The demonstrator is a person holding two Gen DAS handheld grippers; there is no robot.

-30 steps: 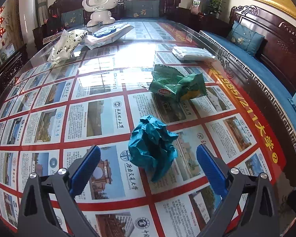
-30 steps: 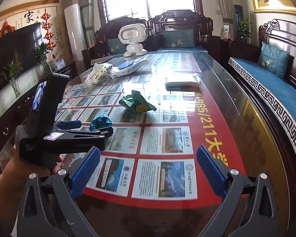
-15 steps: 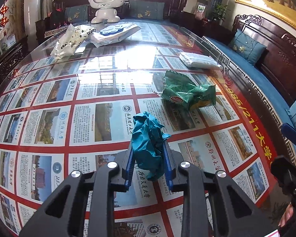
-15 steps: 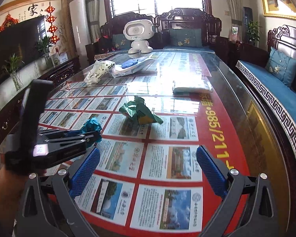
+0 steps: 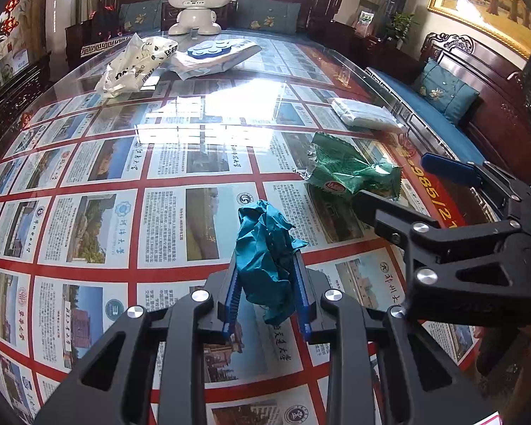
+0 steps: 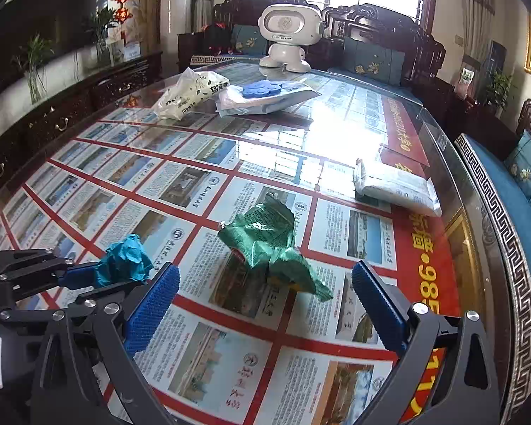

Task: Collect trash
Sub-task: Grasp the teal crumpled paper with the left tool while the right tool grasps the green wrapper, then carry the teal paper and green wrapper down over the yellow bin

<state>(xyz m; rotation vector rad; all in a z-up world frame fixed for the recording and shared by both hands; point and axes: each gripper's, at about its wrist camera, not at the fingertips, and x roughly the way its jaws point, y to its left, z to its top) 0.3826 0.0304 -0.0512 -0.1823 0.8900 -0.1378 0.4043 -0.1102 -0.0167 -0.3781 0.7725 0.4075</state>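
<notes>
My left gripper is shut on a crumpled teal paper ball and holds it just above the glass table; the ball also shows at the left of the right wrist view. My right gripper is open, its blue pads either side of a crumpled green snack wrapper that lies on the table. The wrapper also shows in the left wrist view, with the right gripper reaching in from the right beside it.
A white tissue pack lies at the right near the table edge. At the far end are a white printed bag, a flat packet with a blue lid and a white robot toy. A blue-cushioned bench runs along the right.
My left gripper closed on the teal ball and lifted it slightly. My right gripper moved forward and left until it straddled the green wrapper.
</notes>
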